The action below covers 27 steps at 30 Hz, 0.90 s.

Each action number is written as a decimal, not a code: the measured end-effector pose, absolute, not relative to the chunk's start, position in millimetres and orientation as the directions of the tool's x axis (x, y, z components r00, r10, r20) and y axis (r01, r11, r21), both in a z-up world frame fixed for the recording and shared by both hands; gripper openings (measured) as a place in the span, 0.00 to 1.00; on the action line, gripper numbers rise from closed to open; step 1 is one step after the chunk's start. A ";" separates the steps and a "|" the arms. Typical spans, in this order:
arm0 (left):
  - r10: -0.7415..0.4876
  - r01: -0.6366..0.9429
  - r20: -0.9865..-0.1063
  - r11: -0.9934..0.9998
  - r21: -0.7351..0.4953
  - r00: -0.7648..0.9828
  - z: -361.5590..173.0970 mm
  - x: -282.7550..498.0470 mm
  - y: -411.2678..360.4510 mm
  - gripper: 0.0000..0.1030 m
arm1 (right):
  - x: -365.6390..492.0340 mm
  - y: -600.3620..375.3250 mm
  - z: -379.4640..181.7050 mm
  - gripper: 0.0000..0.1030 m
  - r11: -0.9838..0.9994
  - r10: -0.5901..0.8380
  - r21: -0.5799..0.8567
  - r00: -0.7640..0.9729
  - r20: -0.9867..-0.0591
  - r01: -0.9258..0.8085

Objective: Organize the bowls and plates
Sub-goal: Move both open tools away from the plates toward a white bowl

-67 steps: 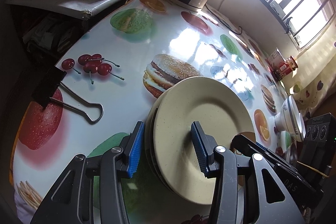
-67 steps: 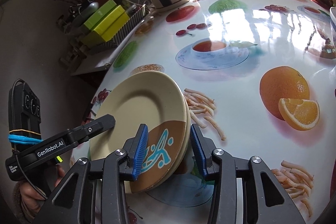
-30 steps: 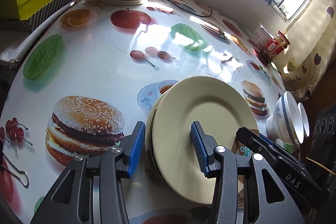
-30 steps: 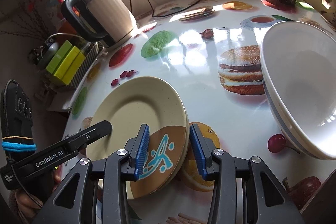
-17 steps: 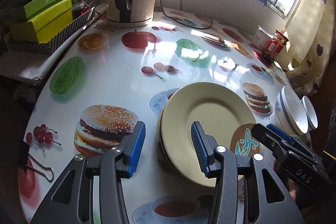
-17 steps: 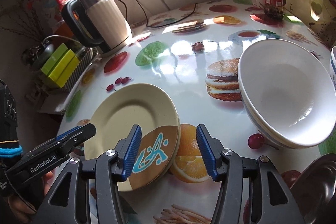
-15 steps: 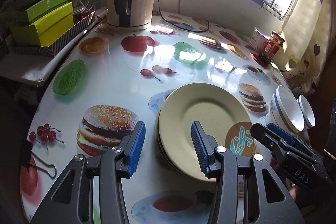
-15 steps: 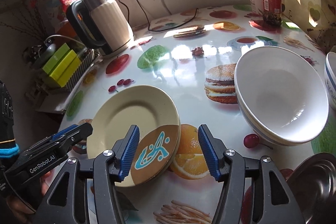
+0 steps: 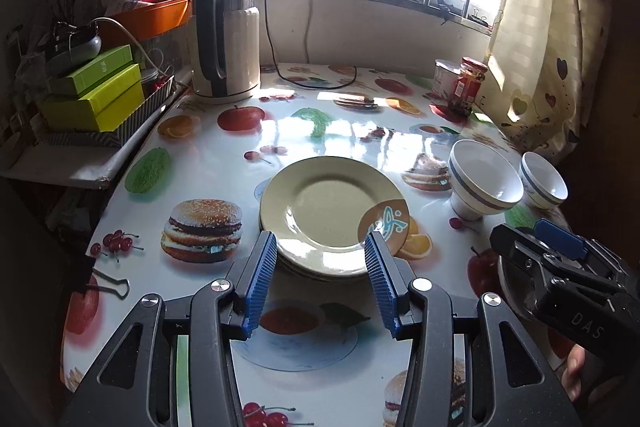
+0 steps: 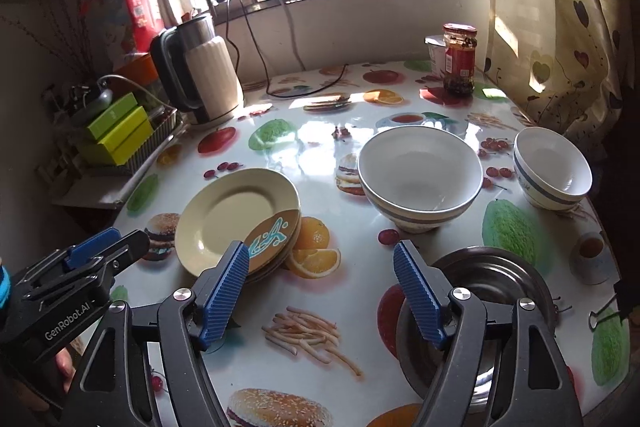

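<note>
A stack of cream plates [image 9: 332, 211] with a brown-and-blue patch lies flat on the fruit-print table; it also shows in the right wrist view [image 10: 236, 219]. My left gripper [image 9: 320, 283] is open and empty, just behind the stack's near rim. My right gripper [image 10: 320, 291] is open and empty, right of the stack. A large white bowl with a blue band [image 10: 420, 175] and a smaller one [image 10: 552, 171] stand upright to the right. A steel dish [image 10: 480, 307] lies under the right gripper's right finger.
An electric kettle [image 9: 224, 43] with its cord stands at the back left. Green boxes [image 9: 96, 95] sit on a side shelf. A red jar [image 10: 460, 59] stands at the back right. A binder clip [image 9: 108, 283] lies near the left edge. The table edge [image 10: 600, 223] runs along the right by the curtain.
Both grippers let go of the plate stack, opened wider and drew back and up. The stack now rests on the table. More of the table, bowls and window came into view.
</note>
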<state>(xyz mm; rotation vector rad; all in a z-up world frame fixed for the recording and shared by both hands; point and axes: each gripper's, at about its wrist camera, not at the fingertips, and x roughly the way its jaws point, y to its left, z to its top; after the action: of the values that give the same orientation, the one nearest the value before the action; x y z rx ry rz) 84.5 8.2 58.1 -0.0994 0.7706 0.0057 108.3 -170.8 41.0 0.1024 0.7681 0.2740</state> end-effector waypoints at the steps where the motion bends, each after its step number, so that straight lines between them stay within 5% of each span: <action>1: -0.033 -0.039 -0.690 0.995 -0.088 0.723 58.9 79.9 4.2 0.46 | 103.5 -174.3 42.4 0.74 0.960 0.279 0.189 0.690 -0.668 -0.205; 15: -0.049 0.008 -0.664 0.998 -0.065 0.746 66.7 31.5 -51.5 0.46 | 44.2 -218.8 52.4 0.74 0.971 0.238 0.179 0.735 -0.635 -0.161; 27: -0.067 0.062 -0.658 0.998 -0.031 0.750 68.9 70.4 -85.3 0.46 | 64.7 -245.2 49.8 0.75 0.976 0.212 0.171 0.739 -0.639 -0.133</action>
<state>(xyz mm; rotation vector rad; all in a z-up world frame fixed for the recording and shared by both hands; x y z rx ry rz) 70.4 -85.3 68.9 -0.0075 0.7189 -0.0709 64.7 -245.2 49.8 0.1171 0.7143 0.1897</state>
